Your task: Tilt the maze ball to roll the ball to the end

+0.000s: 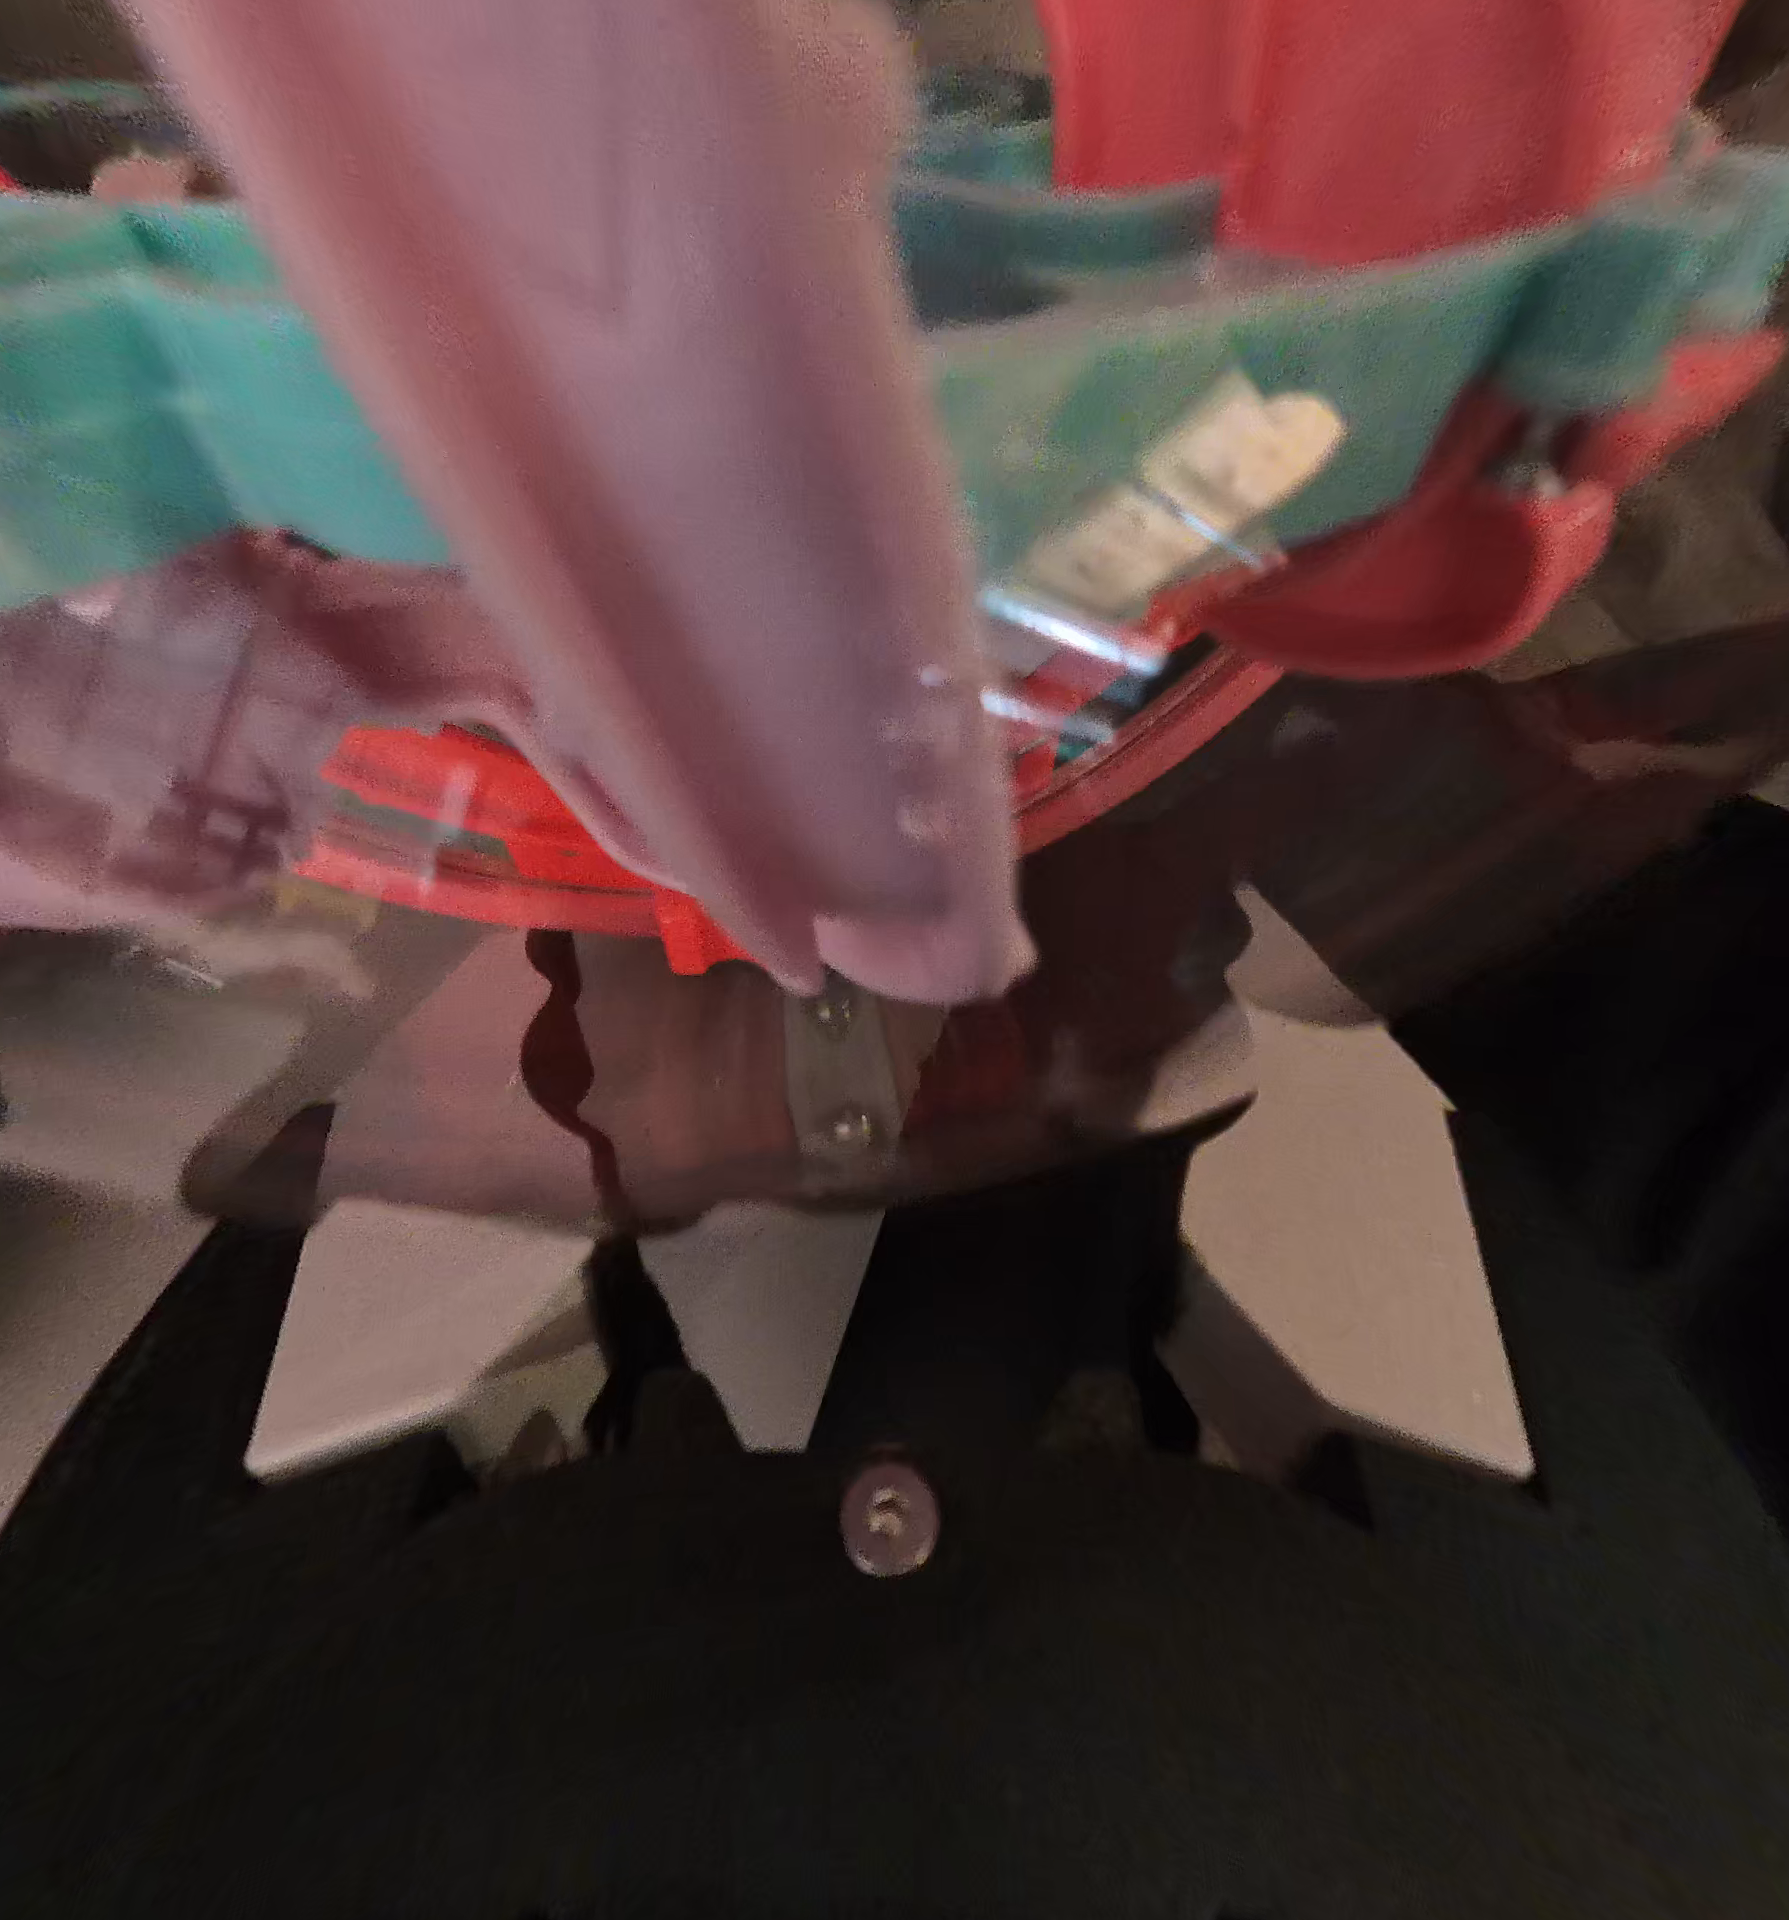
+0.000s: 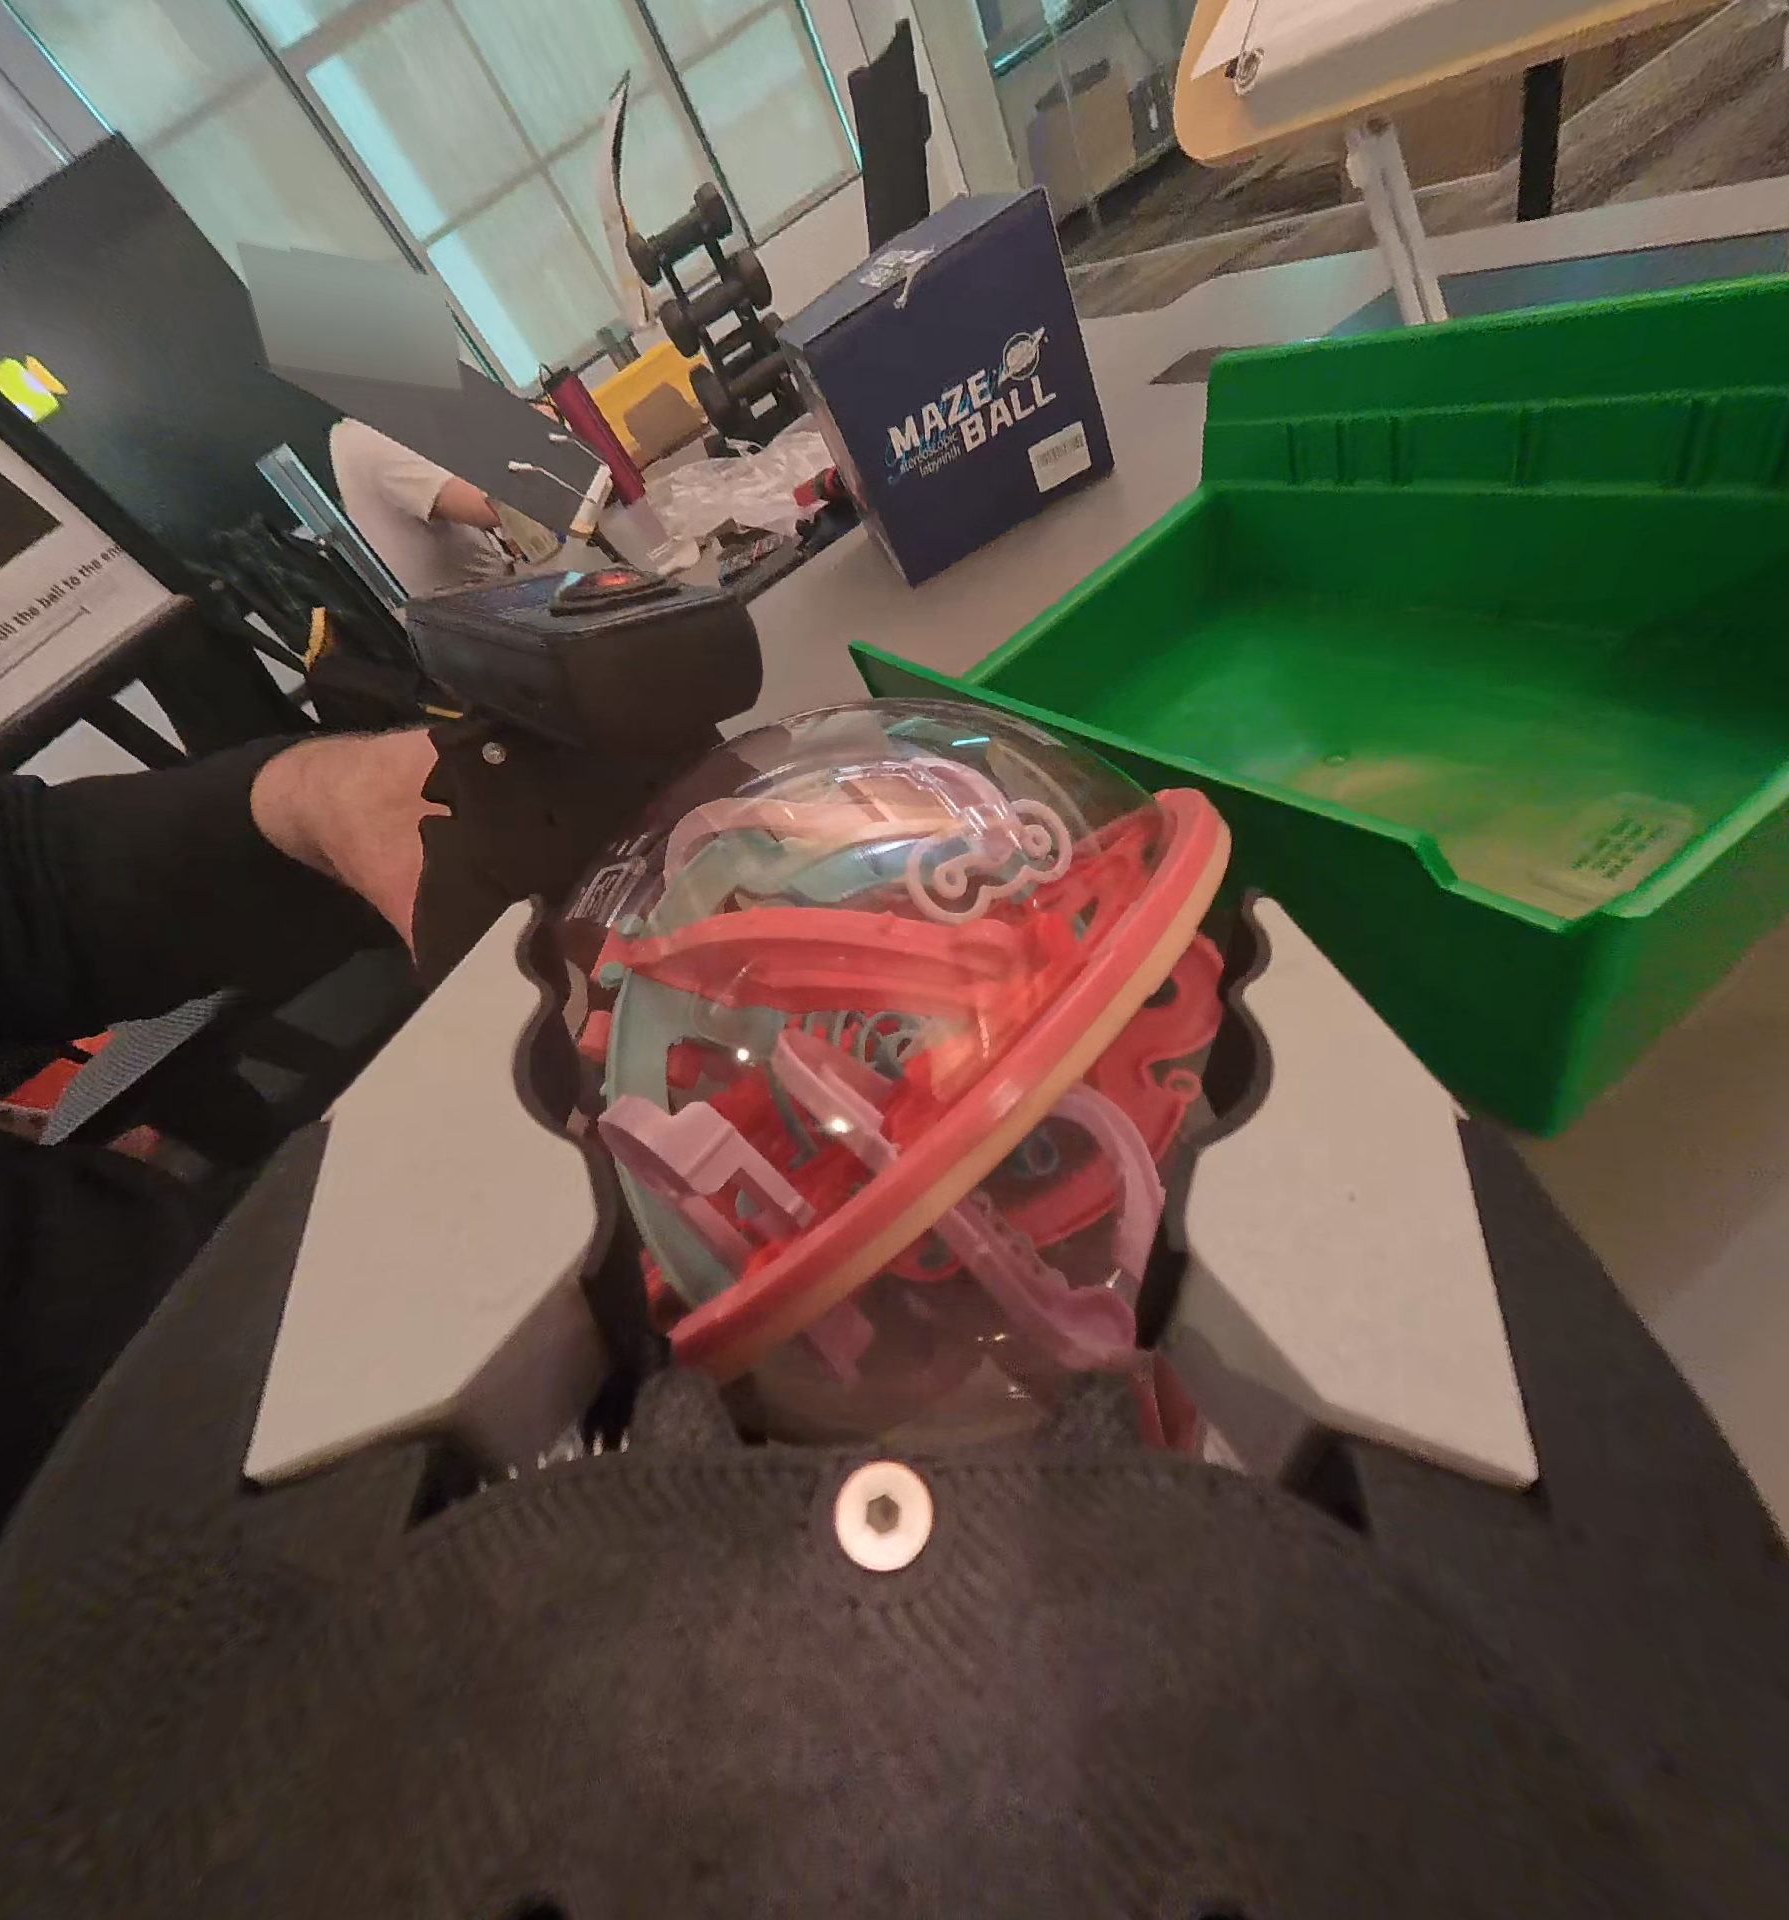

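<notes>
The maze ball (image 2: 869, 1049) is a clear sphere with red, pink and teal tracks and a red ring around its middle. It sits between the two fingers of my right gripper (image 2: 890, 914), which is shut on it and holds it above the table. My left gripper (image 2: 578, 665), held by a hand in a black sleeve, presses on the ball's far left side. In the left wrist view the maze ball (image 1: 661, 520) fills the frame, blurred, between the fingers of my left gripper (image 1: 890, 935). I cannot make out the small ball inside.
A green plastic bin (image 2: 1389, 727) stands open on the grey table (image 2: 1648, 1299) just right of the ball. A dark blue box (image 2: 963, 416) stands behind it. A black board (image 2: 28, 582) is at the left, a person (image 2: 391, 499) and a dumbbell rack (image 2: 713, 301) farther back.
</notes>
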